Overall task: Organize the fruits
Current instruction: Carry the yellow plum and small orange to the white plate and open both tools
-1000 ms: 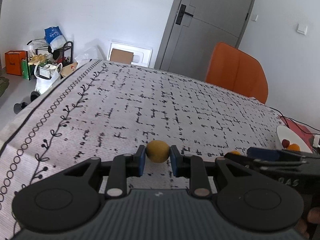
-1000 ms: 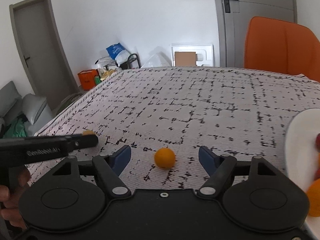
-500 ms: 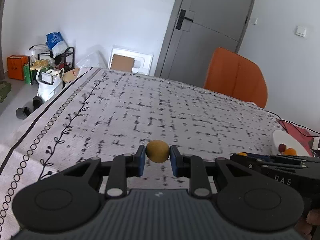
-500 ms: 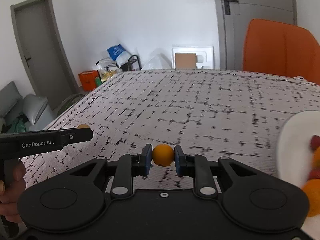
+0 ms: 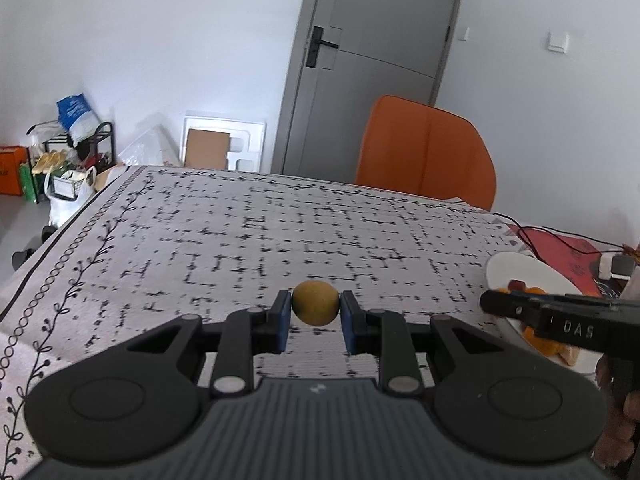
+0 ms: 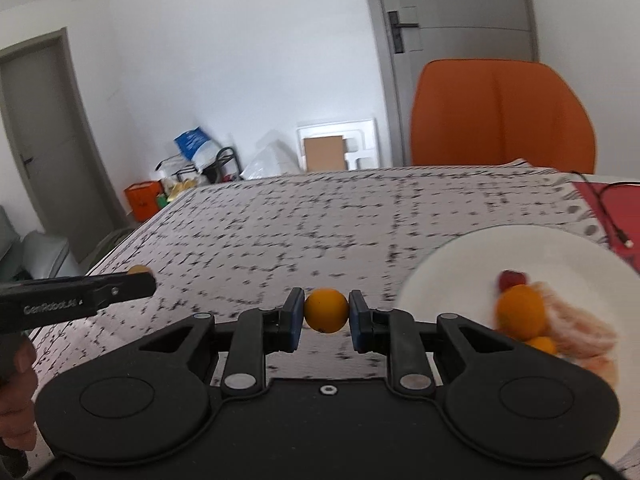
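Note:
My left gripper (image 5: 315,316) is shut on a small yellow-brown fruit (image 5: 315,303) and holds it above the patterned tablecloth (image 5: 248,240). My right gripper (image 6: 326,320) is shut on a small orange fruit (image 6: 326,310), held above the cloth just left of a white plate (image 6: 480,256). The plate holds two orange fruits (image 6: 520,312), a small red fruit (image 6: 512,279) and a pale peeled piece (image 6: 580,328). The plate also shows at the right of the left wrist view (image 5: 520,268), partly hidden behind the right gripper's body (image 5: 560,322).
An orange chair (image 5: 428,152) stands at the table's far side before a grey door (image 5: 380,64). A red mat with black cables (image 6: 608,200) lies beyond the plate. Bags and a rack (image 5: 68,148) stand on the floor at the left.
My right gripper closed on the orange fruit, lifted it and moved right toward the plate. My left gripper kept its fruit and rose higher above the cloth.

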Demonstrator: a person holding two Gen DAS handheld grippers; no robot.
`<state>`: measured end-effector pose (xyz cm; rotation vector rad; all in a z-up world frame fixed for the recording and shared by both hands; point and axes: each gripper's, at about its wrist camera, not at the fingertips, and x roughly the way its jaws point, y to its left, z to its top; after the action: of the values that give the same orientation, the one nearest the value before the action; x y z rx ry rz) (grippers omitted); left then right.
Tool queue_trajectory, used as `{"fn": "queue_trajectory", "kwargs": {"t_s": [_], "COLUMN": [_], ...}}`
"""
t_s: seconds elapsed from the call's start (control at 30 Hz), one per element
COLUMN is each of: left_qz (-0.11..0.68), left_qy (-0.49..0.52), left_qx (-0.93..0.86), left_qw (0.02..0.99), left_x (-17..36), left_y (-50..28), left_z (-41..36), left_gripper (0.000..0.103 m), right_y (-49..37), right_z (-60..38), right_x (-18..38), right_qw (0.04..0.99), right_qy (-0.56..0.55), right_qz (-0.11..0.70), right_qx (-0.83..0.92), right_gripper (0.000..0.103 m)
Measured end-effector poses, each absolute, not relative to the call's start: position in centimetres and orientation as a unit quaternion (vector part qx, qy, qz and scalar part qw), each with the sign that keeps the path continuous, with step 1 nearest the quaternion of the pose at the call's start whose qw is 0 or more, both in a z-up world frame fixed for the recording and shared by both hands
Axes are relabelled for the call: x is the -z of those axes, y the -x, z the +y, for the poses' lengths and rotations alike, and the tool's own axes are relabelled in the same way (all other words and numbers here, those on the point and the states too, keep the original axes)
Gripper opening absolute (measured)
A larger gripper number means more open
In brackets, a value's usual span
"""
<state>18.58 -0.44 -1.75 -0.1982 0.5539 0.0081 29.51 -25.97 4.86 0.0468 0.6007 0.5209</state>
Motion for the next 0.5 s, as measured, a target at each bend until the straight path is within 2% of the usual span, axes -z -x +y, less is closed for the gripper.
{"fn": "queue_trajectory", "kwargs": {"t_s": [0.33,0.5], "left_qz": [0.276,0.278], "left_qy": [0.081,0.074], "left_qx": [0.015,0.022], "left_qw": [0.958,0.957], "left_x": [1.4,1.3], "left_y": [-19.4,-20.0], "left_z": [-2.9,-3.7], "left_gripper": [0.025,0.025], "right_y": [-30.9,-31.2], "right_z": [-29.3,-30.2], "right_x": [-4.8,-4.6], "right_qw": [0.933,0.94], "right_qy": [-0.039,-0.043], "right_qz": [0.282,0.272], "right_qx": [-0.219,-0.202], "right_gripper": [0.022,0.028]}}
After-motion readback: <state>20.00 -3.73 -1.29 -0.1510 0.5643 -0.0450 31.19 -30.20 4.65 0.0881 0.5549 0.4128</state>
